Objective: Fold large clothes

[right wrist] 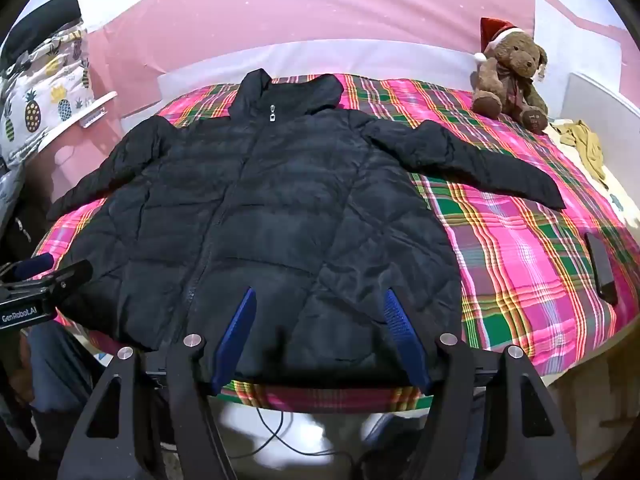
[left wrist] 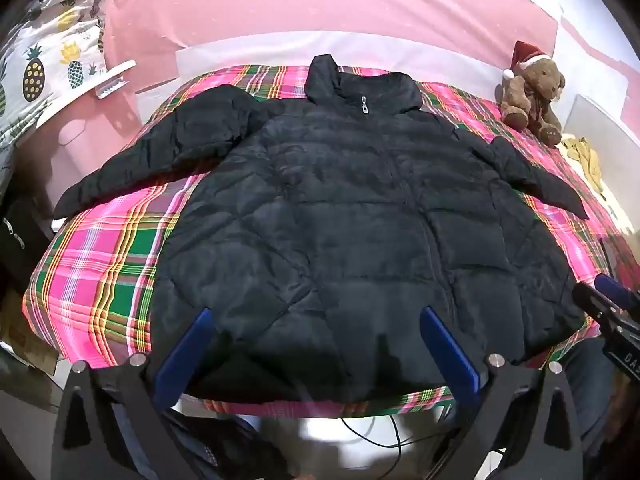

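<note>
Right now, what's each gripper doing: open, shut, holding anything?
Left gripper: open, empty, above the black jacket's hem.
Right gripper: open, empty, also above the hem.

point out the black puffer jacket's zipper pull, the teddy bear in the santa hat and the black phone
silver zipper pull (right wrist: 273,113), right wrist view, its metal tab
brown teddy bear (right wrist: 510,80), right wrist view, its chest
flat black phone (right wrist: 601,268), right wrist view, its middle

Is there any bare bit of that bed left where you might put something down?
Yes. The plaid bedspread lies bare between the black puffer jacket, its outstretched sleeve and the dark phone. A smaller bare patch sits under the other sleeve. It is crowded by the brown teddy bear in a Santa hat and the yellow cloth.
</note>
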`<state>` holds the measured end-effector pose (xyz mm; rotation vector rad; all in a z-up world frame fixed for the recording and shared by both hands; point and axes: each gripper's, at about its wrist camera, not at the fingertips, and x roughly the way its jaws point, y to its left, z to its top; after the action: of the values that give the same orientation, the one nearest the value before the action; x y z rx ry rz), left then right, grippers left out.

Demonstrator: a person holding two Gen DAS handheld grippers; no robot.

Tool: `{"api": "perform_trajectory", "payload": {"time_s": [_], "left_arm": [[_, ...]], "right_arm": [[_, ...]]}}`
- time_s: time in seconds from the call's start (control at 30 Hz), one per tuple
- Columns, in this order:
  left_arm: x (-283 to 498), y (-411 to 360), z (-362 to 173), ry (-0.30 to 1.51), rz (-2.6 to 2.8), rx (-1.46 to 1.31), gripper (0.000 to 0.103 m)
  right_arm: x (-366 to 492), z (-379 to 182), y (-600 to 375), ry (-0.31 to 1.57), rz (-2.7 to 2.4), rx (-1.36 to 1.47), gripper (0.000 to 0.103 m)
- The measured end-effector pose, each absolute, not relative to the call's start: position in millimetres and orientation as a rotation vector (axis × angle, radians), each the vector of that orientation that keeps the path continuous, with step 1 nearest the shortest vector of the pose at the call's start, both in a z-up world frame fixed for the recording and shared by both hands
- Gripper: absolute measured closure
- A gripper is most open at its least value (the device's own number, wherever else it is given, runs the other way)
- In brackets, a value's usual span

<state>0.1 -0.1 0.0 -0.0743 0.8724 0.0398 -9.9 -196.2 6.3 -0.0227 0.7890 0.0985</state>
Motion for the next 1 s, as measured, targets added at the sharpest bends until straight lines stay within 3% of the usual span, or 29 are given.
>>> {"api": "perform_trajectory", "payload": {"time_s": [1.0], "left_arm": [[-4.8,0.1,-0.9,0.879,0.045,-0.072,0.0]], "right_arm": [[-11.0,5.6,-194.2,0.788,0.104,-0.024,0.037]]}}
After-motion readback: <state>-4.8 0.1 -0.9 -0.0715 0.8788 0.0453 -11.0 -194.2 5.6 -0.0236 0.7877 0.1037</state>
